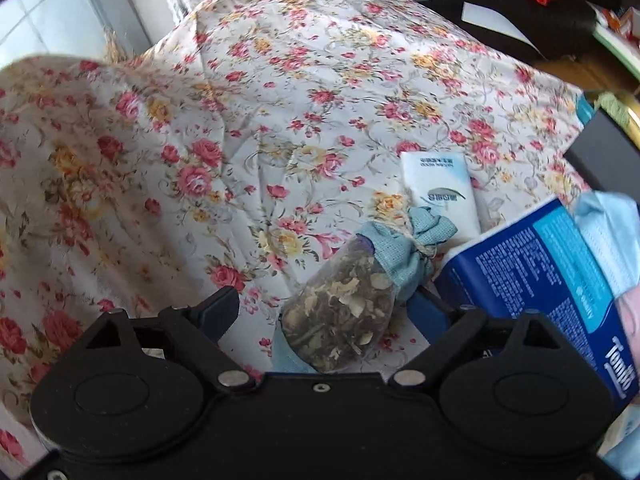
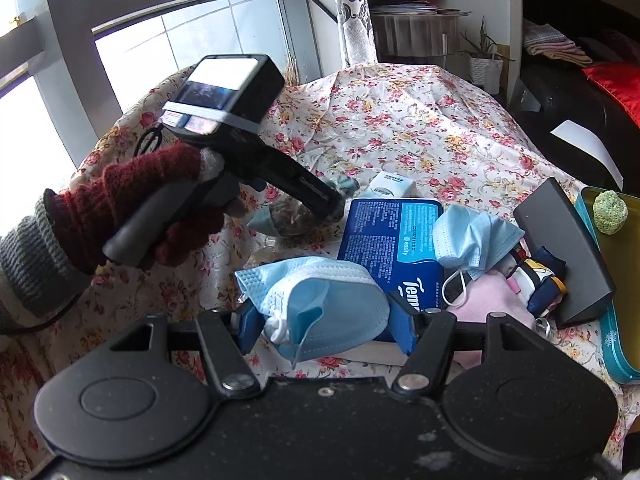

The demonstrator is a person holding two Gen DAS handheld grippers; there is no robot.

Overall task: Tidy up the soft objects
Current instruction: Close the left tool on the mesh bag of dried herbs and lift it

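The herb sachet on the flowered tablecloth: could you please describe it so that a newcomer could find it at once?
Start at the flowered tablecloth and find the big dark blue tissue pack. Just beside it, below the small white tissue packet, lies the herb sachet. Unlike its neighbours, it is a see-through pouch of dried leaves and petals with a pale blue cloth top tied with string.

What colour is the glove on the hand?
Dark red, with a grey cuff. The glove shows best in the right wrist view.
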